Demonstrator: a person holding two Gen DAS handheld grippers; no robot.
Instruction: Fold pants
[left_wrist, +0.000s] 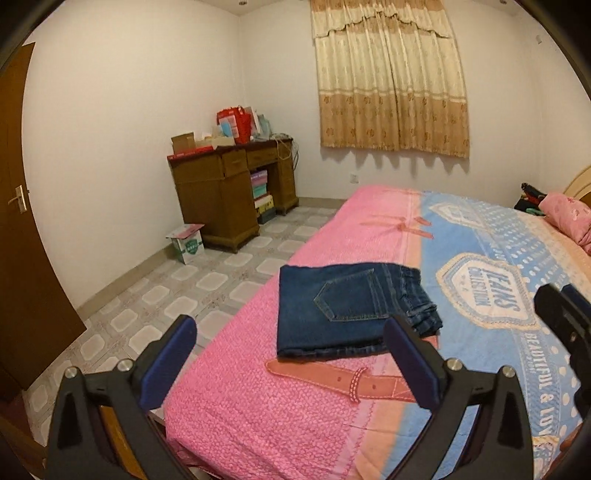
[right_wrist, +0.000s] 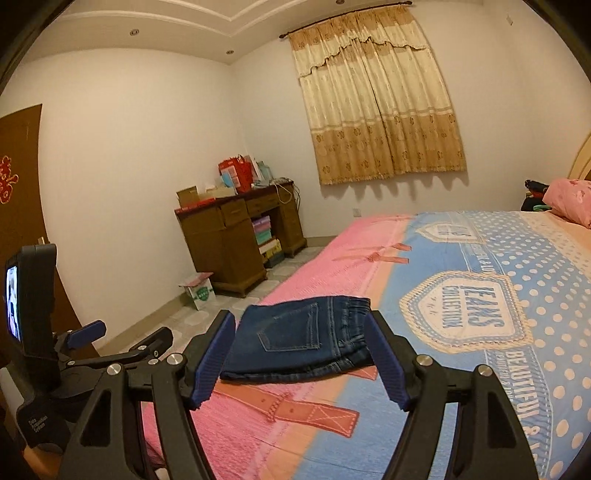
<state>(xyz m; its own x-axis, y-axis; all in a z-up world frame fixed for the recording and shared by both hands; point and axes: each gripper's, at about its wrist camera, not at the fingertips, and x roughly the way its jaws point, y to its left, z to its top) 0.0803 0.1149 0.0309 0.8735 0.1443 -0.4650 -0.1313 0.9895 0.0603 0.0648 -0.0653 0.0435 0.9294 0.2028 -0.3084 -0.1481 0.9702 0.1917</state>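
**Denim pants folded on the bed**

Denim pants (left_wrist: 347, 310) lie in a compact fold on the bed (left_wrist: 240, 413), near its pink edge. Left gripper (left_wrist: 291, 356) hangs released and empty just short of them; right gripper (right_wrist: 301, 360) likewise, fingers (right_wrist: 212, 363) spread wide.

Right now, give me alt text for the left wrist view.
Folded dark blue jeans lie on the pink and blue bedspread, back pocket up, beyond the open left gripper. A wooden desk stands against the far wall beside a curtained window.
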